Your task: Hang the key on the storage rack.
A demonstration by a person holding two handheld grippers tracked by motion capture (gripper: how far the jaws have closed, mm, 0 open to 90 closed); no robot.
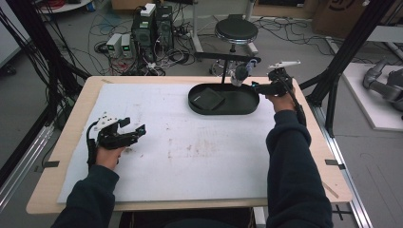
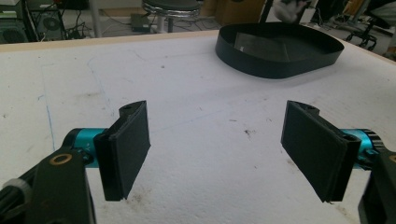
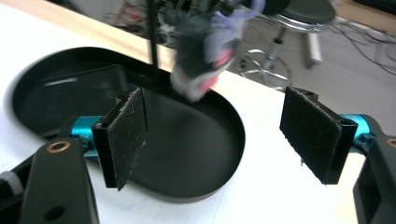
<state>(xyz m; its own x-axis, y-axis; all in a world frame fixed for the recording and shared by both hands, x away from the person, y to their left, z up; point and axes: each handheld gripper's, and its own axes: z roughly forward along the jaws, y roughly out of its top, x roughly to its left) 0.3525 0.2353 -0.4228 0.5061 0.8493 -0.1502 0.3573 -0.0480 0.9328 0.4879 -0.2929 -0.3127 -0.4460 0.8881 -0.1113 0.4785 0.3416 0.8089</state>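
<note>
A small grey soft thing with lilac and pink patches (image 3: 205,51), blurred and hard to identify, hangs over the far rim of the shallow black oval plastic tray (image 3: 233,140), beside a thin black upright rod (image 3: 152,37) that rises from the tray's far edge. In the high view the same grey thing (image 1: 239,73) sits just above that rim, close to the right gripper (image 1: 260,87).

The right gripper's 2 jaws stand wide apart with nothing between them, pointed over the tray's right end toward the hanging thing. Inside the tray a flat dark square sheet (image 1: 209,99) lies toward its left end.

The left gripper (image 1: 135,130) rests low over the white foam board (image 1: 190,156) well apart from the tray, jaws likewise spread and empty; the left gripper view shows the tray (image 2: 280,63) farther off across the board.

By my reading, nothing is gripped yet, so the work stands at an approach. What seems left is to close on the soft thing and move it, probably into the tray.
</note>
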